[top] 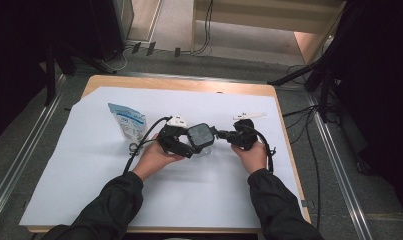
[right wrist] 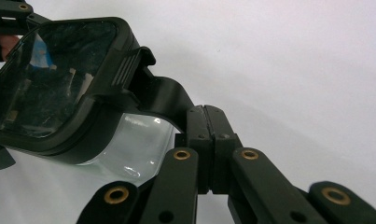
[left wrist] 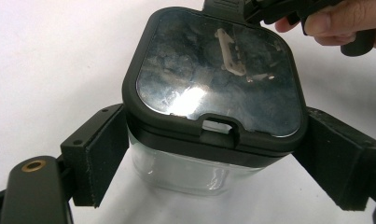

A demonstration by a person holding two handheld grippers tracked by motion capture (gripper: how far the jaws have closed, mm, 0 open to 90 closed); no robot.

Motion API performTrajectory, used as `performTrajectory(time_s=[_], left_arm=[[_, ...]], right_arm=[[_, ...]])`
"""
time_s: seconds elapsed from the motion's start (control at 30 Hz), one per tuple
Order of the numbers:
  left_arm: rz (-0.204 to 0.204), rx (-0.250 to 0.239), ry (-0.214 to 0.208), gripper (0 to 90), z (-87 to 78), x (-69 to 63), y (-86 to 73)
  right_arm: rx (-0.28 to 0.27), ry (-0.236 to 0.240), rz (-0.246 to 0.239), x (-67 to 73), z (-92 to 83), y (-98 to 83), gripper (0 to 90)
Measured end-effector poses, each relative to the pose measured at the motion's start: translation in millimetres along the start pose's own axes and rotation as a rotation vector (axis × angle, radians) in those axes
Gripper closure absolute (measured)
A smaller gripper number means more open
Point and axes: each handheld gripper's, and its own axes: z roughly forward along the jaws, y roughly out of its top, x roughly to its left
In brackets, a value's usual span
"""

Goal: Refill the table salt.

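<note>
A clear container (left wrist: 185,175) with a black, glossy-topped lid (top: 200,135) stands on the white sheet at the table's middle. My left gripper (left wrist: 218,172) straddles it, one pad (left wrist: 99,158) against the lid's rim on each side; in the high view the left gripper (top: 195,145) reaches it from the left. From the other side comes my right gripper (top: 220,134). In the right gripper view its jaws (right wrist: 205,114) are pressed together at the tip of the black tab (right wrist: 162,95) that sticks out from the lid's edge.
A blue and white pouch (top: 129,124) stands to the left of the left hand. A large white sheet (top: 89,165) covers the wooden table (top: 179,84). Cables trail from both grippers, and dark stands flank the table.
</note>
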Motion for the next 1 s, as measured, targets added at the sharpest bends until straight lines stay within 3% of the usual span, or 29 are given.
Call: performTrajectory(time_s=[0.5,0.73,1.0], left_arm=[[-0.015,-0.001,-0.013,14.2,-7.2,-1.1,6.9],[-0.008,-0.005,-0.010,14.6,-12.0,-2.9,11.0],[0.015,0.022,-0.010,15.5,-16.3,-3.0,14.9]], right_arm=[[-0.003,-0.004,-0.005,0.6,0.3,0.5,90.0],[-0.003,-0.001,-0.005,1.2,0.1,0.7,90.0],[-0.002,0.001,-0.009,1.7,0.3,0.8,90.0]])
